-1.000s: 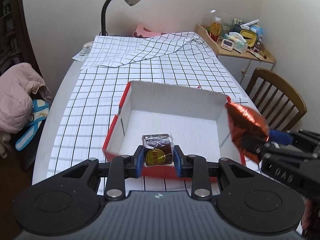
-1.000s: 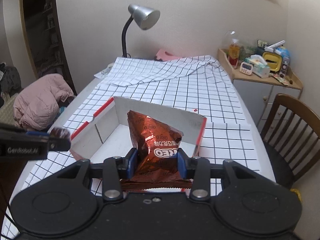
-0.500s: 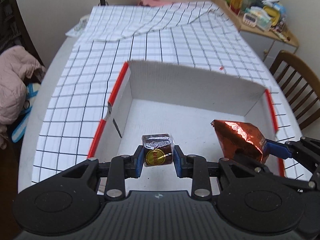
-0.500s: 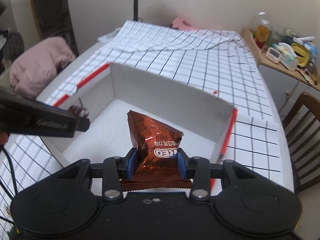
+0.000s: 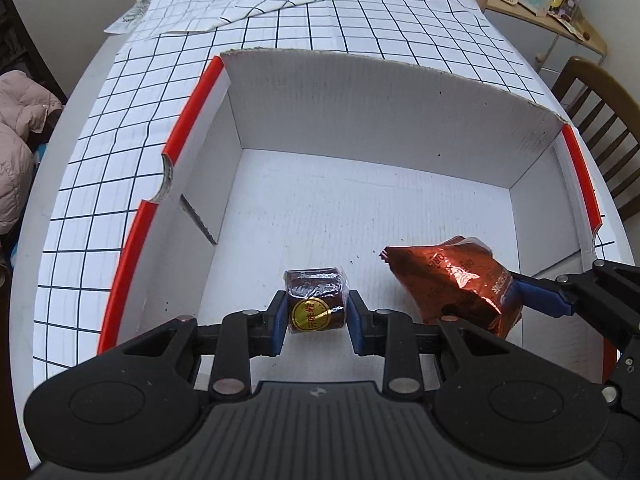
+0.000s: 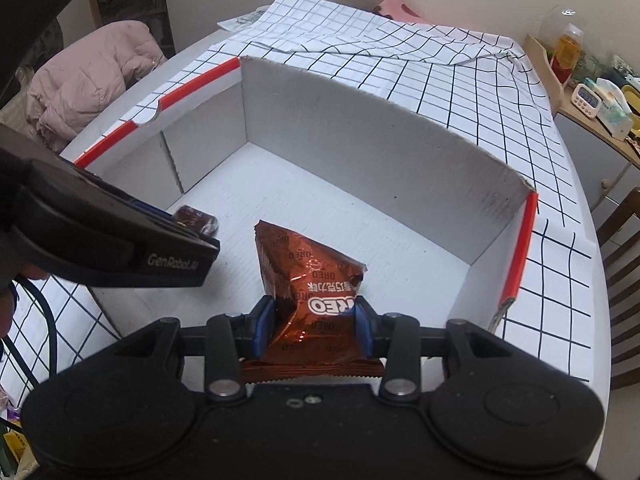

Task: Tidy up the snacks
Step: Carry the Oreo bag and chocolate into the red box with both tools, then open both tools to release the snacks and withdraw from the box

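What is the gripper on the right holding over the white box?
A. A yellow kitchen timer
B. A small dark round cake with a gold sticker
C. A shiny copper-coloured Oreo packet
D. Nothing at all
C: in the right wrist view the right gripper has its jaws shut on the Oreo packet, held over the white box; the small dark snack sits in the left gripper.

Box [image 5: 360, 112] on gridded cloth [image 5: 120, 160] — wrapped cake [image 5: 315, 300] left, Oreo bag [image 5: 452, 284] right, both over box floor; chair [image 5: 596, 96] right of table.
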Tool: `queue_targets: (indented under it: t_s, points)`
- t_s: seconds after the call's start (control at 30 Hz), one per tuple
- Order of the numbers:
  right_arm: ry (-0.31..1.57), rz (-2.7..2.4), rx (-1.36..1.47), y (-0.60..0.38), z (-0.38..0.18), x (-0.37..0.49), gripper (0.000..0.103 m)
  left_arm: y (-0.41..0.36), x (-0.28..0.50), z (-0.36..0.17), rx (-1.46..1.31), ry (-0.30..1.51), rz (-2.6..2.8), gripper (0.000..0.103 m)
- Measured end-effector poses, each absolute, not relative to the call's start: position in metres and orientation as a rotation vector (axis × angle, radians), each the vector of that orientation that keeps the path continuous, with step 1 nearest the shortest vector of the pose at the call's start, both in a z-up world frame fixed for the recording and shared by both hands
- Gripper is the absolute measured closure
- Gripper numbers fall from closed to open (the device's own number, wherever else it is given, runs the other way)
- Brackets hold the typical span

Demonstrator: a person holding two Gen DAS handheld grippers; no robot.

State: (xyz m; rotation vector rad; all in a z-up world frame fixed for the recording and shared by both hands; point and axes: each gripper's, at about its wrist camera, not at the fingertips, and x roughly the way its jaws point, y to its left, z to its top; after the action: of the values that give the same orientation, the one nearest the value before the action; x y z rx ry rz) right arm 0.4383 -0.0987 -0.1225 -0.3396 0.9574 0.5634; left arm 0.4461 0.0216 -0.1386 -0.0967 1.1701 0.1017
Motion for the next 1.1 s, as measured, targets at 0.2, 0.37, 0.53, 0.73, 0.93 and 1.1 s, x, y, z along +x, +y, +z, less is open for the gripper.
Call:
queue_targets:
  t_s: [0.2, 0.37, 0.53, 0.73, 0.93, 1.1]
  points:
    - [0.965, 0.561, -0.339, -0.099, -0.124, 0.440, 0.062, 0.024, 0.447, -0.137, -0.108, 1.176, 0.103, 0.069]
    - [0.950, 0.557, -0.333, -0.100, -0.118, 0.437, 0.060, 0.026, 0.441, -0.125, -0.122, 1.141, 0.099, 0.054]
    - [0.934, 0.542, -0.297, -0.106, -0.107, 0.431, 0.052, 0.029, 0.428, -0.111, -0.132, 1.109, 0.095, 0.054]
    - [0.904, 0.518, -0.237, -0.117, -0.087, 0.418, 0.043, 0.032, 0.407, -0.088, -0.135, 1.059, 0.087, 0.053]
    - [0.859, 0.509, -0.216, -0.120, -0.065, 0.394, 0.028, 0.032, 0.381, -0.064, -0.124, 1.003, 0.077, 0.053]
    - [0.819, 0.513, -0.207, -0.122, -0.049, 0.370, 0.024, 0.033, 0.356, -0.047, -0.120, 0.963, 0.069, 0.053]
